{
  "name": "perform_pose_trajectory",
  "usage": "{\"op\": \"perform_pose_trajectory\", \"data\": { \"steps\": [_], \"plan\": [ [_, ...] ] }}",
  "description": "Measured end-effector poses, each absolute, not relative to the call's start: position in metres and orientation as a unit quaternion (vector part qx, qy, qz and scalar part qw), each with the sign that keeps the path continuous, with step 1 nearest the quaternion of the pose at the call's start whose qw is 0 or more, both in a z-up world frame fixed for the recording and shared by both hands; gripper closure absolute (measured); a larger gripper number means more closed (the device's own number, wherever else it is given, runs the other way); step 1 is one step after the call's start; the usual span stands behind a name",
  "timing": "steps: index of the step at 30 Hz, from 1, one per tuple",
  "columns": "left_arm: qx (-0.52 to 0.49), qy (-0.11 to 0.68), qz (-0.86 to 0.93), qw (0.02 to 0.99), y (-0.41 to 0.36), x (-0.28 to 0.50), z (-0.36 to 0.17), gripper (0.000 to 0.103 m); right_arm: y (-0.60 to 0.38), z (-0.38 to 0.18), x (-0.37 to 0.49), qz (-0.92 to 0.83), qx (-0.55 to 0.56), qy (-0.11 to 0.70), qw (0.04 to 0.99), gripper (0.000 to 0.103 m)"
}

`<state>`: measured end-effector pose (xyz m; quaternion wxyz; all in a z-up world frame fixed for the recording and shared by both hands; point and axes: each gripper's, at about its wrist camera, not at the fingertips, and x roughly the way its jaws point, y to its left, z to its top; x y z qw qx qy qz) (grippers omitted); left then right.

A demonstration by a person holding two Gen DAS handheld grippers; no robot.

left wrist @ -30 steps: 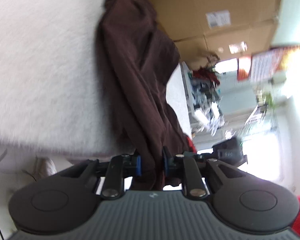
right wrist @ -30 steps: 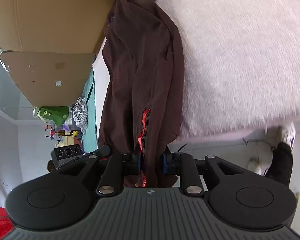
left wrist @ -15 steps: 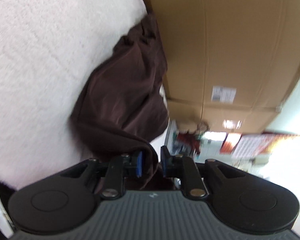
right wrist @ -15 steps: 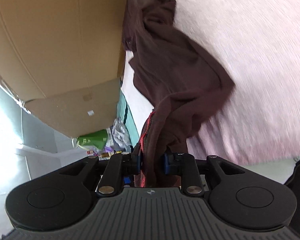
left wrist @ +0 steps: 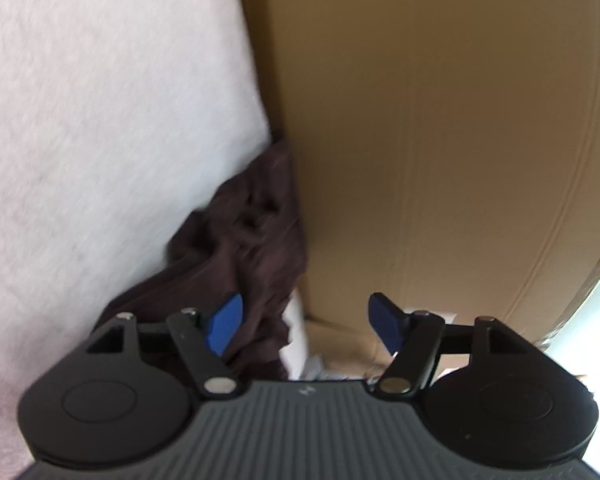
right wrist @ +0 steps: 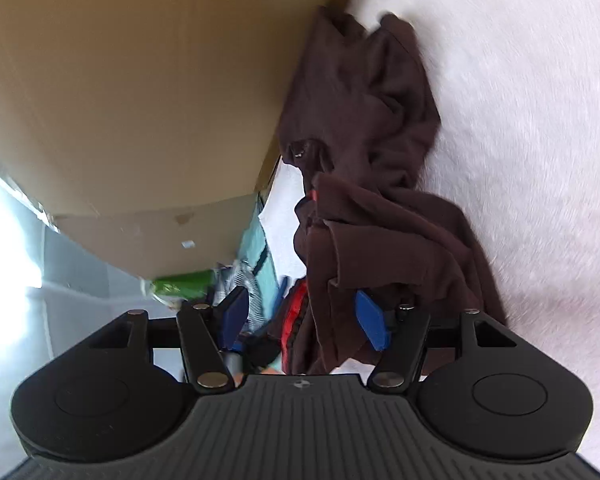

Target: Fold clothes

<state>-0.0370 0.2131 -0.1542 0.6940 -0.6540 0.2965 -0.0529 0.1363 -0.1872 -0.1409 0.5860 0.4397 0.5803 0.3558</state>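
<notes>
daylight, bright | glare at side edges | motion blur | fisheye-bent edges

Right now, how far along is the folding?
Hardly started. The brown garment lies bunched on the white fleecy surface against the cardboard box, with no neat fold visible. Both the left hand-held gripper and right hand-held gripper are open, holding nothing. Spreading and folding remain.

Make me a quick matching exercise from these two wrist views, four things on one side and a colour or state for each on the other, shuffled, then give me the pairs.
Things:
1. garment
2. cardboard box
3. left gripper
4. fluffy surface

Descriptions:
A. white and furry
B. open, nothing between its blue pads
C. dark brown, lying crumpled
D. plain tan, standing beside the clothing

Pairs: 1-C, 2-D, 3-B, 4-A
</notes>
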Motion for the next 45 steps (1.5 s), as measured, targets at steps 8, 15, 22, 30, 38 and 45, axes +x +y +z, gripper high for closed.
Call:
{"op": "perform_pose_trajectory", "data": {
  "steps": [8, 15, 22, 30, 38, 45],
  "plan": [
    [-0.43, 0.44, -0.045, 0.787, 0.213, -0.084, -0.127, 0.036, -0.17, -0.108, 0.097, 0.49, 0.062, 0.555, 0.669, 0.054],
    [-0.292, 0.576, -0.212, 0.734, 0.144, -0.093, -0.143, 0.048, -0.132, -0.126, 0.086, 0.501, -0.017, 0.574, 0.647, 0.069],
    [-0.268, 0.518, -0.25, 0.772, 0.13, -0.033, -0.129, 0.05, -0.11, -0.097, 0.121, 0.423, 0.051, 0.541, 0.725, 0.068],
    [-0.267, 0.488, -0.206, 0.805, 0.146, 0.013, -0.14, 0.051, -0.123, -0.119, 0.138, 0.315, 0.118, 0.542, 0.77, 0.074],
    [-0.266, 0.497, -0.209, 0.799, 0.159, -0.026, -0.15, 0.035, -0.149, -0.079, 0.074, 0.29, 0.063, 0.491, 0.819, 0.047],
    [-0.27, 0.499, -0.201, 0.799, 0.16, -0.044, -0.162, 0.029, -0.145, -0.118, 0.061, 0.253, 0.035, 0.535, 0.805, 0.047]
  ]
}}
